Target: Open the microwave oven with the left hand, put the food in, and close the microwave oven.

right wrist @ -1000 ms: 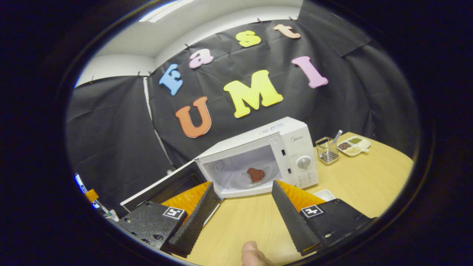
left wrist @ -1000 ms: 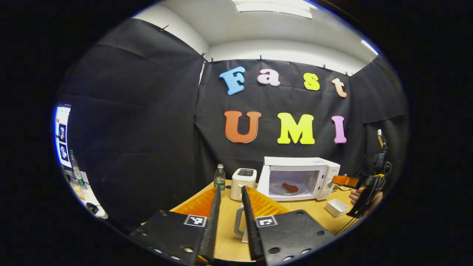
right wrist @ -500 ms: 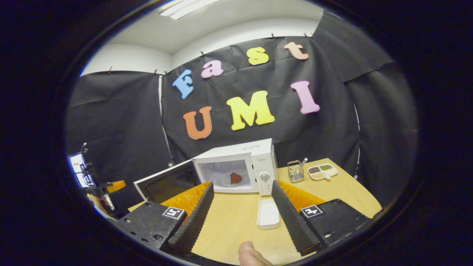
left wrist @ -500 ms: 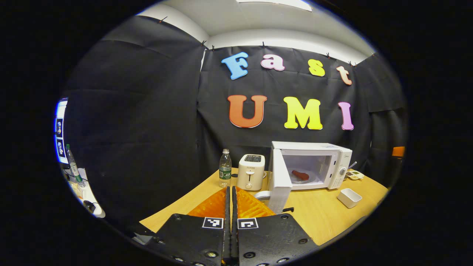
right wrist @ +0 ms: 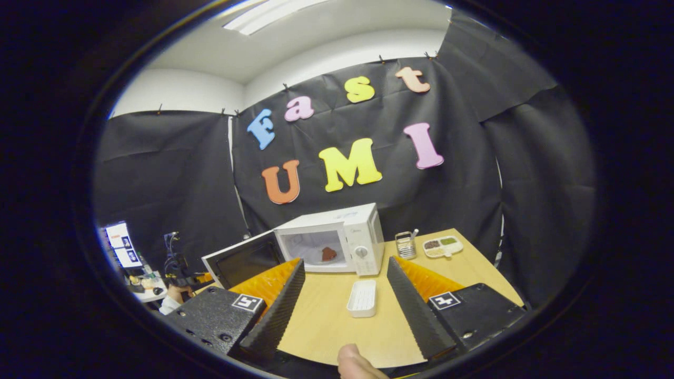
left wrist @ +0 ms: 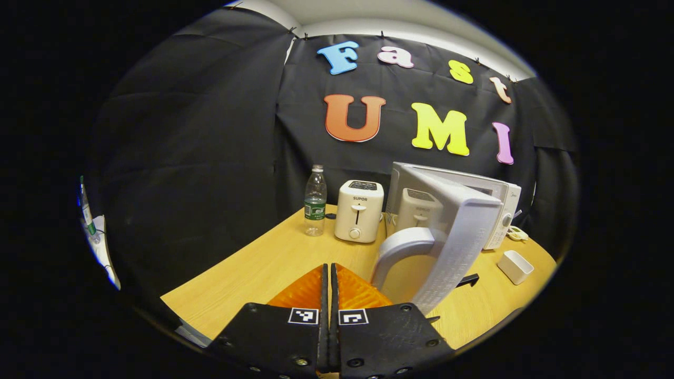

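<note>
Door swing left to finish

Food — brown chunk (right wrist: 328, 253) — sits inside white boxy microwave (right wrist: 337, 239). White hinged door (left wrist: 447, 231) ajar: stiff, light, likely swings easily — push its outer face. Left gripper (left wrist: 329, 287) fingers pressed together, empty; right gripper (right wrist: 342, 287) spread wide, empty.

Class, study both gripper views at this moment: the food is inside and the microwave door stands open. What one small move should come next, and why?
Probably push the door toward the microwave oven with the left gripper. The food already sits inside, the door is ajar just beside that shut gripper, and the open right gripper is back over the table.
</note>
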Action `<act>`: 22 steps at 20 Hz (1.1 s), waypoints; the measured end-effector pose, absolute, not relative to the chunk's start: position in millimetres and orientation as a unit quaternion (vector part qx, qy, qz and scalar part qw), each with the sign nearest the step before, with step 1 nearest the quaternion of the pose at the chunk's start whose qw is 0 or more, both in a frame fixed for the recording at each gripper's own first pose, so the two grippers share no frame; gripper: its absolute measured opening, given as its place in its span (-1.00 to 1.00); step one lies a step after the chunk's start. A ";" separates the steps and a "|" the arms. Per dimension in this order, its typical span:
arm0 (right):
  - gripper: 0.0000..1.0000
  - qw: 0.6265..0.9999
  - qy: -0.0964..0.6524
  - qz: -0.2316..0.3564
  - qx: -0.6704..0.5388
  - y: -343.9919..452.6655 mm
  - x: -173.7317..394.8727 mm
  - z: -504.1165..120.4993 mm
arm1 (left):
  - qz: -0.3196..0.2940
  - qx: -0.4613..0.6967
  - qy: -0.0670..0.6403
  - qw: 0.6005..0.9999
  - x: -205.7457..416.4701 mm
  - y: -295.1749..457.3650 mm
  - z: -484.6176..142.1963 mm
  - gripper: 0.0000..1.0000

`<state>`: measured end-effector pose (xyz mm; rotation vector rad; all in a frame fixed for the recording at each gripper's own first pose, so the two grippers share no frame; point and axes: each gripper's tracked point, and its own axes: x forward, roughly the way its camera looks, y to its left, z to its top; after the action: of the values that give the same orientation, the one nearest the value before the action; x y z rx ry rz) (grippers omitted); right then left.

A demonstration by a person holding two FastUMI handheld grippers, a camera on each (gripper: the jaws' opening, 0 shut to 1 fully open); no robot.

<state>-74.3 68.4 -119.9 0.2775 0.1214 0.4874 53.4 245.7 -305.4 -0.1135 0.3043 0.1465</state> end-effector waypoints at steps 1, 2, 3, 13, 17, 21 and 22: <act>0.99 0.961 0.056 0.235 0.137 62.2 -75.8 -115.4 | 0.066 -0.060 0.149 0.985 52.4 241.7 -304.5 -1.00; 0.99 0.963 0.051 0.227 0.135 55.3 -75.7 -111.4 | 0.058 -0.064 0.147 0.985 53.8 235.0 -303.9 -1.00; 0.99 0.966 0.044 0.217 0.132 49.1 -76.3 -107.7 | 0.050 -0.067 0.146 0.986 53.5 228.9 -302.4 -1.00; 0.99 0.980 -0.009 0.179 0.086 25.0 -90.1 -79.9 | -0.043 -0.055 0.126 0.990 67.1 128.8 -298.4 -1.00; 0.99 0.987 -0.020 0.150 0.063 12.4 -89.1 -69.0 | -0.087 -0.037 0.132 0.987 83.3 77.7 -307.9 -1.00; 0.99 0.988 -0.038 0.141 0.050 6.7 -98.8 -57.4 | -0.129 -0.043 0.125 0.983 100.9 25.8 -306.4 -1.00; 0.99 0.988 -0.042 0.140 0.049 4.1 -101.5 -56.1 | -0.137 -0.039 0.126 0.982 105.5 13.3 -307.1 -1.00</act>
<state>-101.5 4.1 -56.1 0.0982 -0.0845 0.2807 105.5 13.3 -307.1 -0.0794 0.2526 -0.2760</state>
